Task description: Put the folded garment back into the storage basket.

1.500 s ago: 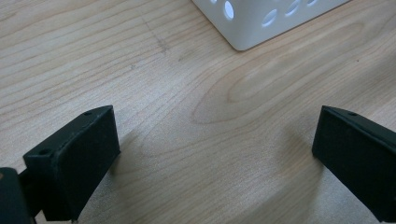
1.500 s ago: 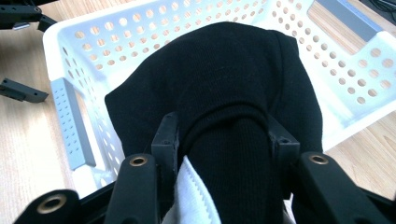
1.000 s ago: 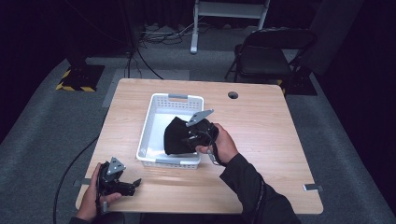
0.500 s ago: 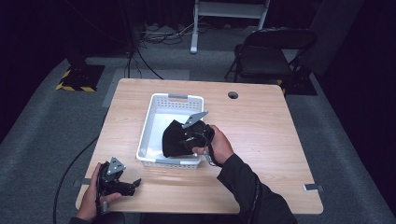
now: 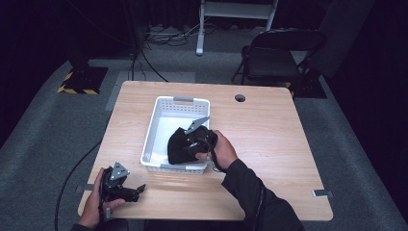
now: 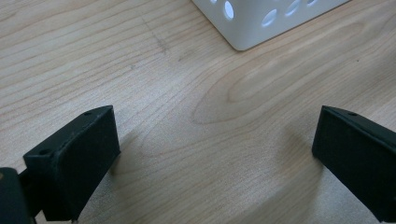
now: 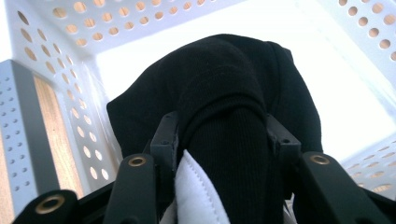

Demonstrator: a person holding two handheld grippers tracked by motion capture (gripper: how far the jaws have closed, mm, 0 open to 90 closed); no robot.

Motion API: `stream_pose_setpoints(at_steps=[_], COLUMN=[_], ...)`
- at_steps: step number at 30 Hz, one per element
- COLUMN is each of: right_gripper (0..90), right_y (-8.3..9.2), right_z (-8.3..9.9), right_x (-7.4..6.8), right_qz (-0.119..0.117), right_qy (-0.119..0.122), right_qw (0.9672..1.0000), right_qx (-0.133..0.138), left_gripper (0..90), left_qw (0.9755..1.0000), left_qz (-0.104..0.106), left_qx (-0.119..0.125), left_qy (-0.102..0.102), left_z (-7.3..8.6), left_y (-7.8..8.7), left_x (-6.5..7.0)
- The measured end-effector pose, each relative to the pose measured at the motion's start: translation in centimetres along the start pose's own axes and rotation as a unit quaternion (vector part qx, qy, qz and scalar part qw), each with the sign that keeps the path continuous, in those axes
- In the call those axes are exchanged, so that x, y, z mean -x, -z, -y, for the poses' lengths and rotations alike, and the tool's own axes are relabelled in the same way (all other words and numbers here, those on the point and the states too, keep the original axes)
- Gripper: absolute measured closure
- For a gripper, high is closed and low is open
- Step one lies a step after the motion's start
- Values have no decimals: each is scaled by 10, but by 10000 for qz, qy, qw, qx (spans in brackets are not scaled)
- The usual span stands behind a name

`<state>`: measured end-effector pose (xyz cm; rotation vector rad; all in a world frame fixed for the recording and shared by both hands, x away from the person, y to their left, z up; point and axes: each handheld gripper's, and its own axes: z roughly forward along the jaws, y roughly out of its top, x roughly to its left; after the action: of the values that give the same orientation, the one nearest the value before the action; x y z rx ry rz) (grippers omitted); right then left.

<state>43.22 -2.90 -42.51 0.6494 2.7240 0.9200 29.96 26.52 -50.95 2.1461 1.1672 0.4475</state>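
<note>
A white perforated basket (image 5: 153, 126) stands on the wooden table (image 5: 269, 134). My right gripper (image 5: 190, 143) hangs over its near right part, shut on a black garment (image 5: 177, 148) that droops into the basket. In the right gripper view the black garment (image 7: 224, 112) is bunched between the jaws, a white fabric edge (image 7: 198, 196) showing at the bottom, with the basket (image 7: 60, 93) walls around it. My left gripper (image 5: 137, 190) rests near the table's front left corner, open with nothing between its fingers. In the left gripper view my left gripper (image 6: 212, 154) looks over bare wood toward a basket corner (image 6: 247, 28).
A round cable hole (image 5: 240, 98) sits near the table's far edge. A folding chair (image 5: 276, 55) and cables on the floor lie beyond the table. Bare wood spreads to the right of the basket.
The right hand has shifted slightly with the black garment over the basket's near part. The left gripper has stayed where it was.
</note>
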Motion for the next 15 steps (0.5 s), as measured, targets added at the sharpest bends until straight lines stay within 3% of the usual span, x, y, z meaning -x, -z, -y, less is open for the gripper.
stream_pose_setpoints(at_steps=[15], right_gripper=[544], right_y=[-6], right_z=[2], right_x=[4], right_qz=[35], right_qy=[-35], right_qw=[10000], right_qx=[-80], left_gripper=[7], left_qw=[10000], left_qz=[0], left_qx=[-1], left_qy=[-2], left_z=[0], left_y=[0], left_x=[0])
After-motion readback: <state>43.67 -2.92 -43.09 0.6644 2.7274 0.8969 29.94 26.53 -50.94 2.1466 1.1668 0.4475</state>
